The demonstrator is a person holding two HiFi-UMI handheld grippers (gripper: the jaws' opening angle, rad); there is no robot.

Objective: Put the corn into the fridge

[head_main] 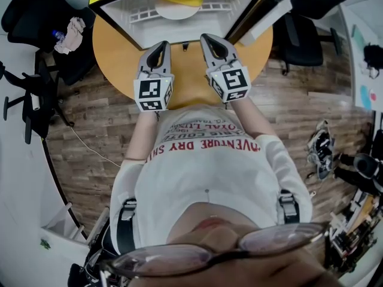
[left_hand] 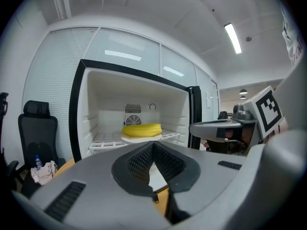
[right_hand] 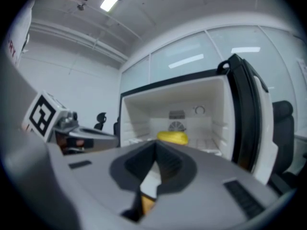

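Over at the far left of the head view, a black office chair (head_main: 33, 14) carries a crumpled cloth (head_main: 73, 33) and a small bottle (head_main: 57, 36), beside a round wooden table (head_main: 116, 61). On that table stands a small fridge (head_main: 122, 11), its front open toward the person. The left gripper (head_main: 160, 45) is held level in front of that opening and outside it. Its own view shows the jaws together at the tips with nothing between them. Straight ahead of it, inside the fridge, the corn (left_hand: 141, 129) lies yellow on a white plate (left_hand: 142, 138), and the plate sits on the wire shelf (left_hand: 103, 140) near the middle, below a round fan grille (left_hand: 133, 120) in the back wall. Just to the right, the right gripper (head_main: 210, 39) is held beside the left one, apart from it and pointing at the same opening. Its jaws are likewise pressed together and empty, and the corn shows beyond their tips. Farther right, the fridge door (right_hand: 249, 114) stands swung wide open, black-edged, with another dark chair (head_main: 302, 31) behind it.
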